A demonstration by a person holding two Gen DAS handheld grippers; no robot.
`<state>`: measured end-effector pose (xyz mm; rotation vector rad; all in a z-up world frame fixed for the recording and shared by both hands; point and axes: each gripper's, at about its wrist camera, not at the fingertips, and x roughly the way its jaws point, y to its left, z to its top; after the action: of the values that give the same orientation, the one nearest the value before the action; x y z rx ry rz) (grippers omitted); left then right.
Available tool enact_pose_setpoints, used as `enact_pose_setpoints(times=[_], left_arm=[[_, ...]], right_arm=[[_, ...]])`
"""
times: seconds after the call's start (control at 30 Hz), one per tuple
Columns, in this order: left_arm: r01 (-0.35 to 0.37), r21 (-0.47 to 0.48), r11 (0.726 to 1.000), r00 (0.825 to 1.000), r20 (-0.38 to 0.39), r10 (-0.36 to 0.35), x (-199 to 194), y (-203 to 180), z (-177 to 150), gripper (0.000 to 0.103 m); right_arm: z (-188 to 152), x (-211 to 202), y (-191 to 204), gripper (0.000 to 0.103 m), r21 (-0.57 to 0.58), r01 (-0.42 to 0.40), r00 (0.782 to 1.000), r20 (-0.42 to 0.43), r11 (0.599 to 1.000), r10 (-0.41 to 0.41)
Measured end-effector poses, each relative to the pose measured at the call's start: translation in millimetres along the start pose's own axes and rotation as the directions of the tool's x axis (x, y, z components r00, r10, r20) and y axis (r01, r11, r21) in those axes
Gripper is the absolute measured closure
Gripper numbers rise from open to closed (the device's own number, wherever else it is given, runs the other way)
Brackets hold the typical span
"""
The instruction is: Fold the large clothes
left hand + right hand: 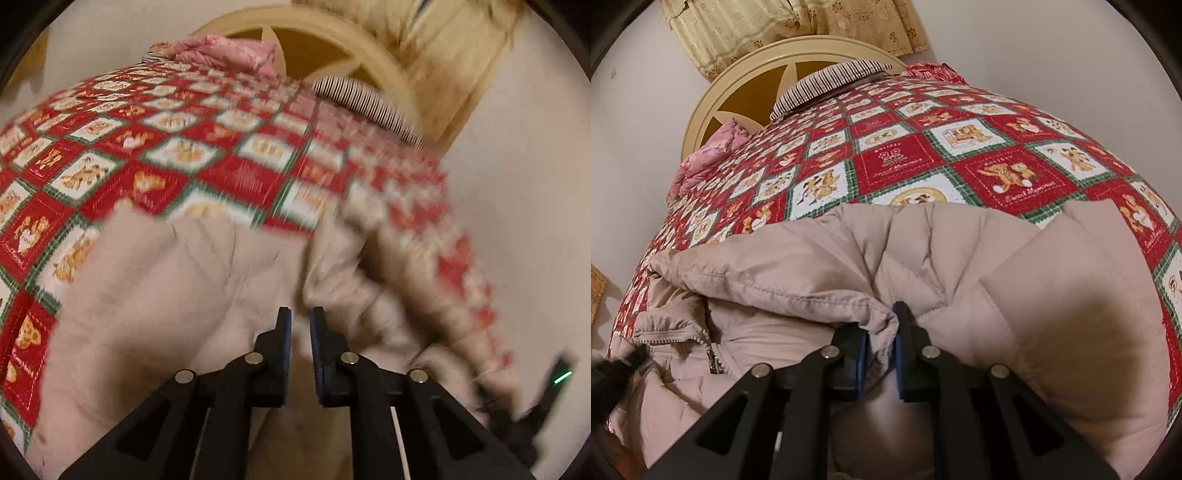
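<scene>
You are early in the fold: your right hand-held gripper [880,332] pinches the jacket [960,251] edge on the bed [923,155], while your left hand-held gripper [300,321] looks nearly clenched, its grasp unclear.

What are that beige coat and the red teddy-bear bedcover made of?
The beige coat looks like a padded puffer of smooth, faintly shiny synthetic shell: stitched puffy channels and a zipper show. The bedcover looks like matte printed cotton, quilted; its exact fibre can't be told.
</scene>
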<state>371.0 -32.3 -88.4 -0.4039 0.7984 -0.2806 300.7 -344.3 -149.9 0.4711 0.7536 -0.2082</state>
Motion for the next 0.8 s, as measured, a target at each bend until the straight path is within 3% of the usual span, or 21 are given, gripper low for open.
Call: enact_pose_setpoints(times=[0.03,0.07,0.1,0.17,0.23,0.27,0.3,0.33,0.37,0.4,0.43,0.47,0.57,0.67,0.8], left_arm=[[0.022,-0.01,1.0,0.999,0.023,-0.022,-1,-1,8,0.054],[0.027,-0.013,1.0,0.999,0.035,-0.027,2,-3,15,0.01],[0.022,-0.019,1.0,0.999,0.037,-0.021,7,-4,20,0.001],[0.013,-0.058,0.998,1.0,-0.017,-0.014,29,-5,27,0.001],[0.015,-0.109,0.994,0.988,-0.15,-0.031,59,-7,22,0.001],[-0.014,-0.105,0.994,0.984,-0.18,-0.005,69,-10,20,0.001],[-0.035,-0.088,0.995,0.982,-0.187,0.018,74,-13,17,0.002],[-0.045,-0.057,0.997,0.983,-0.183,0.033,77,-20,14,0.013],[-0.033,-0.04,0.999,0.982,-0.185,0.025,77,-24,10,0.054],[0.013,-0.036,0.999,0.979,-0.204,-0.02,77,-29,6,0.077],[0.083,-0.064,0.994,0.968,-0.232,-0.096,76,-31,0,0.09],[0.095,-0.071,0.993,0.969,-0.221,-0.108,70,-34,-6,0.09],[0.04,0.006,0.999,0.992,-0.12,-0.039,49,-42,-17,0.091],[-0.007,0.008,1.0,0.994,-0.107,0.008,55,-34,-32,0.091],[-0.012,0.019,1.0,0.997,-0.07,0.013,70,-29,-40,0.091]], right_arm=[[0,0,0,0.09,0.0,0.0,1.0,0.0,1.0,0.0],[0,0,0,0.09,0.0,0.0,1.0,0.0,1.0,0.0],[0,0,0,0.09,0.001,-0.001,1.0,0.0,1.0,0.001],[0,0,0,0.09,0.003,-0.003,1.0,0.0,1.0,0.003],[0,0,0,0.09,0.004,-0.005,1.0,0.001,1.0,0.005],[0,0,0,0.09,0.005,-0.006,1.0,0.001,1.0,0.006],[0,0,0,0.09,0.005,-0.006,1.0,0.001,1.0,0.006],[0,0,0,0.09,0.005,-0.006,1.0,0.001,1.0,0.006],[0,0,0,0.09,0.006,-0.007,1.0,0.002,1.0,0.007],[0,0,0,0.09,0.007,-0.009,1.0,0.002,1.0,0.009],[0,0,0,0.09,0.008,-0.01,1.0,0.002,1.0,0.01],[1,0,0,0.09,0.009,-0.011,1.0,0.002,1.0,0.011],[1,0,-1,0.09,0.013,-0.015,1.0,0.002,1.0,0.015],[1,0,-1,0.09,0.014,-0.014,1.0,0.002,1.0,0.014],[1,0,1,0.087,0.003,-0.009,1.0,-0.002,1.0,0.009]])
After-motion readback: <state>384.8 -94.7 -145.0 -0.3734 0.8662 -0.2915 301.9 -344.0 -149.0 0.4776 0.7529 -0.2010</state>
